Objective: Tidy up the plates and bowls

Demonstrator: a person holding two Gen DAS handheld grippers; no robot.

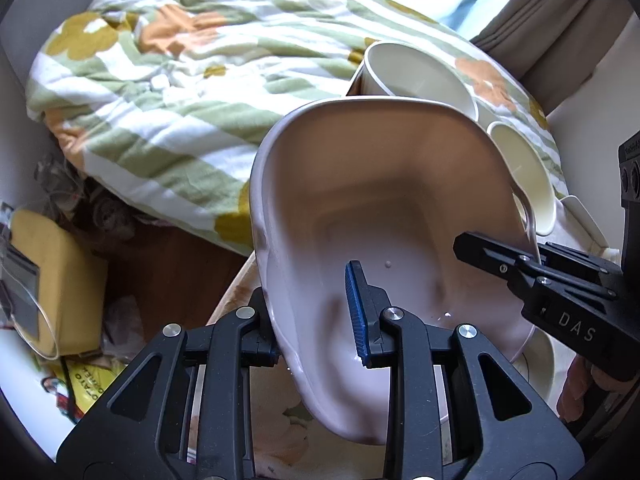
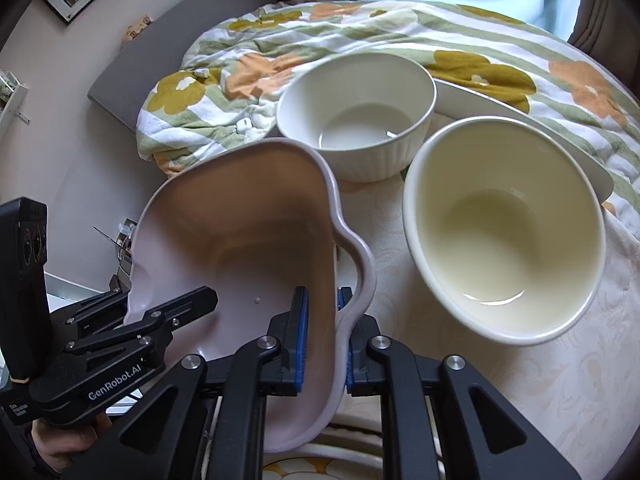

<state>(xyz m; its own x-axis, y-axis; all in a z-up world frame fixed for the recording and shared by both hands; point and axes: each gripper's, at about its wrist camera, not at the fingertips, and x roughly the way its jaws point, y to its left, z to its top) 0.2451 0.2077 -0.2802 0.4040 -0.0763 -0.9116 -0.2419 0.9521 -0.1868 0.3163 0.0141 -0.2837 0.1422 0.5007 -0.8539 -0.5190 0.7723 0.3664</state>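
Figure: two-handed carry of a pink dish above the table.

The pink dish (image 2: pixel 240 248), a deep rounded-rectangular vessel with a scalloped handle lobe, fills the lower centre of both frames and hangs tilted, its opening turned up and toward the cameras. The right gripper (image 2: pixel 322 344) is clamped on the wall beside the handle lobe, one blue pad inside and one outside. The left gripper (image 1: pixel 316 320) pinches the opposite wall: its blue inner finger lies inside the basin, while the outer finger is mostly hidden behind the rim, so contact there is probable rather than certain.

Judged step: carrying the dish to a stacking or resting place. To do this well, keep both pinches equal, level the rim before lowering, and steer clear of the cream bowl (image 2: pixel 504 232) at the right of the right-wrist frame and the ribbed white bowl (image 2: pixel 356 116) at upper centre. A white plate (image 2: pixel 520 120) lies behind them, toward the upper right, partly on the floral quilt (image 2: pixel 400 32). The dish is too large to nest in either bowl; it would more sensibly go beneath them.

Orientation: in the right-wrist view the long axis runs from the lower centre toward the upper left, with the handle lobe on the right side. The far end is raised.
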